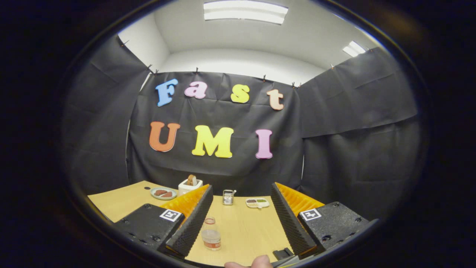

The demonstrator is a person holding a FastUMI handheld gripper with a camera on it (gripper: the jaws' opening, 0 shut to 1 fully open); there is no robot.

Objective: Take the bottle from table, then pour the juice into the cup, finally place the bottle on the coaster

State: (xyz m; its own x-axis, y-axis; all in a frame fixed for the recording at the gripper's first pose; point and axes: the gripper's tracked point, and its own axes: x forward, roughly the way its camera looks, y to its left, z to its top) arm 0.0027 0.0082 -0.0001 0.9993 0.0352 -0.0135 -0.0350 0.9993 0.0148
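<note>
Between the wide-open, empty fingers (241, 219), close to the left one, the bottle (211, 233)

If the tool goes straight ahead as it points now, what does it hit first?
Probably the bottle, standing on the table between the open tool's fingers, near the left one. Past it, the small metal rack sits farther along the line; depth is uncertain.

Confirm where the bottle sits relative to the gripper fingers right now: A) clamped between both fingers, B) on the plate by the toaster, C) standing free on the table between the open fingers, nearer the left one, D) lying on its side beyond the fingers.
C: the bottle stands upright on the table, with the gripper open wide and neither finger touching it.
</note>
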